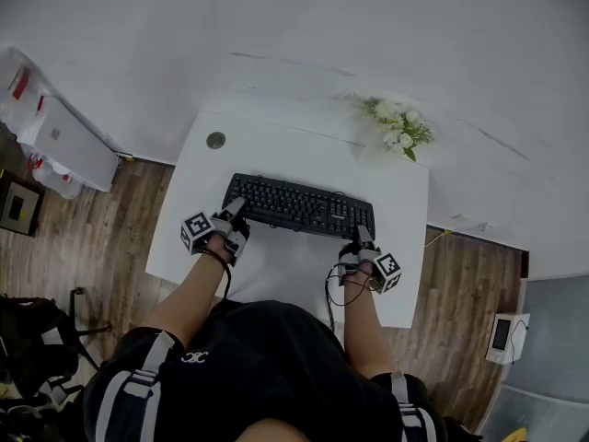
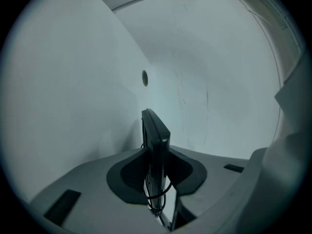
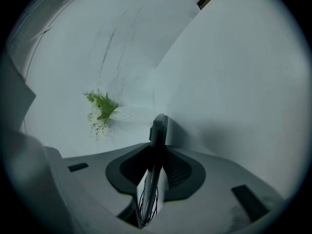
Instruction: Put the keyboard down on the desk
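White desk (image 1: 276,155) is under the keyboard (image 1: 299,206); its keys show only in the head view. Left gripper (image 1: 235,210) and right gripper (image 1: 362,238) clamp its ends, forearms forward.

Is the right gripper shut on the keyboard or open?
Shut on it: the right gripper has both jaws pressed against the keyboard edge between them.

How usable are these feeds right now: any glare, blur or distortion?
Head view: evenly lit, sharp, mild bending at the edges, no glare on the keyboard. Left gripper view: heavy fisheye, dark corners, jaws shadowed. Right gripper view: same, flowers slightly soft.
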Demonstrator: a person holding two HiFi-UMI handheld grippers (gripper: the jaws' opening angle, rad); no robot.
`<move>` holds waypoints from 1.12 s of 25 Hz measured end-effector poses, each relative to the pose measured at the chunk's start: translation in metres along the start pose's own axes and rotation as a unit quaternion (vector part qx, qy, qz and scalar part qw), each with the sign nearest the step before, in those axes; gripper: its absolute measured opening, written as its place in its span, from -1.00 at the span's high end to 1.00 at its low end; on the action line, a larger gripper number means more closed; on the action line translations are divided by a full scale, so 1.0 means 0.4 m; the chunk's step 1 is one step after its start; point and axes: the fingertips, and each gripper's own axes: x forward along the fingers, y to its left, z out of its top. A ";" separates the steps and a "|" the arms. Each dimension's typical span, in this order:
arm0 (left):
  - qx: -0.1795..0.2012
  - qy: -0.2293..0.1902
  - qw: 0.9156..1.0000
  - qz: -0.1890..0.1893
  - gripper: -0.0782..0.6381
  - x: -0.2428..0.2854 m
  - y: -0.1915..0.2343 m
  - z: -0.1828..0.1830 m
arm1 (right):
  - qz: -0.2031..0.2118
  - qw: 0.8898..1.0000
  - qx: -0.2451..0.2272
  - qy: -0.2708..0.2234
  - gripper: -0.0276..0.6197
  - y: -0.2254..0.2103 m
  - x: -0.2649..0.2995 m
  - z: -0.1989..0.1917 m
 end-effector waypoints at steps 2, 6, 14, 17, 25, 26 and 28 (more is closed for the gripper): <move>-0.005 -0.001 1.000 0.005 0.54 0.008 0.014 0.007 | -0.009 1.000 0.002 0.001 0.67 -0.010 0.010 -0.003; -0.008 0.001 1.000 0.012 0.54 0.017 0.038 0.014 | -0.012 1.000 -0.003 0.001 0.67 -0.018 0.019 -0.001; 0.014 0.017 0.997 0.079 0.50 0.019 0.087 0.023 | -0.068 0.998 0.001 0.006 0.62 -0.058 0.030 -0.016; 0.028 0.027 0.991 0.125 0.42 0.015 0.108 0.020 | -0.105 0.994 -0.007 0.018 0.55 -0.079 0.024 -0.024; 0.062 0.044 0.971 0.225 0.23 -0.006 0.144 0.015 | -0.197 0.974 -0.106 0.038 0.33 -0.097 0.012 -0.011; 0.073 0.045 0.967 0.238 0.19 -0.010 0.151 0.018 | -0.200 0.973 -0.111 0.038 0.32 -0.097 0.013 -0.009; 0.092 0.048 0.961 0.258 0.12 -0.015 0.160 0.021 | -0.210 0.970 -0.121 0.037 0.29 -0.098 0.011 -0.006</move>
